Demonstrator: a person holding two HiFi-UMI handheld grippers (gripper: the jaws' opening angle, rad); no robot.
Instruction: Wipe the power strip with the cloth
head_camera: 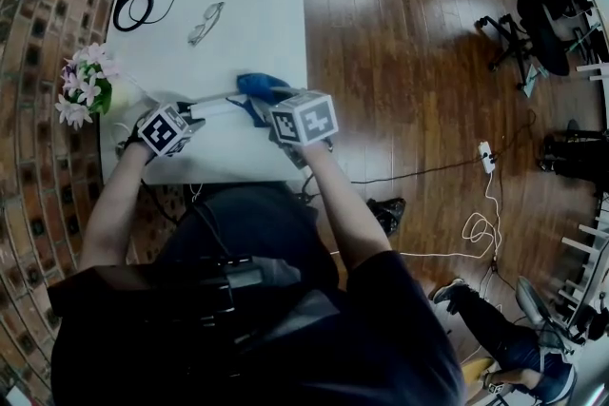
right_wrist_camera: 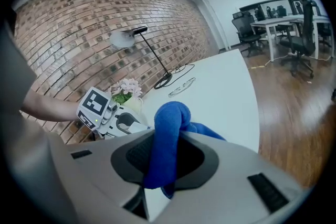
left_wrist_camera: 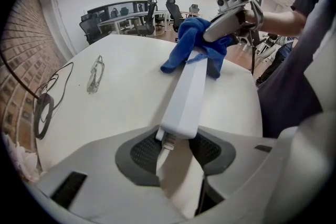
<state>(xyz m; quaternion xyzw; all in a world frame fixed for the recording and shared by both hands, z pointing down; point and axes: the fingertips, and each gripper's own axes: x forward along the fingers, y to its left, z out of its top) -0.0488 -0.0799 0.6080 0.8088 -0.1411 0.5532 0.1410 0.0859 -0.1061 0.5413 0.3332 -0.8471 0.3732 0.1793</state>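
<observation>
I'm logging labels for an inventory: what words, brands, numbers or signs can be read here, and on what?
No readable text in any view.
Long white plastic power strip: no print shows on its visible faces.
Blue cloth: no label shows.
Left white marker cube and right white marker cube: black-and-white square patterns only, no letters or digits.

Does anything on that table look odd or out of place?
Nothing spilled or broken. The left gripper clamps one end of the power strip; the blue cloth, bunched in the right gripper, lies over its far end. Glasses lie loose mid-table.
</observation>
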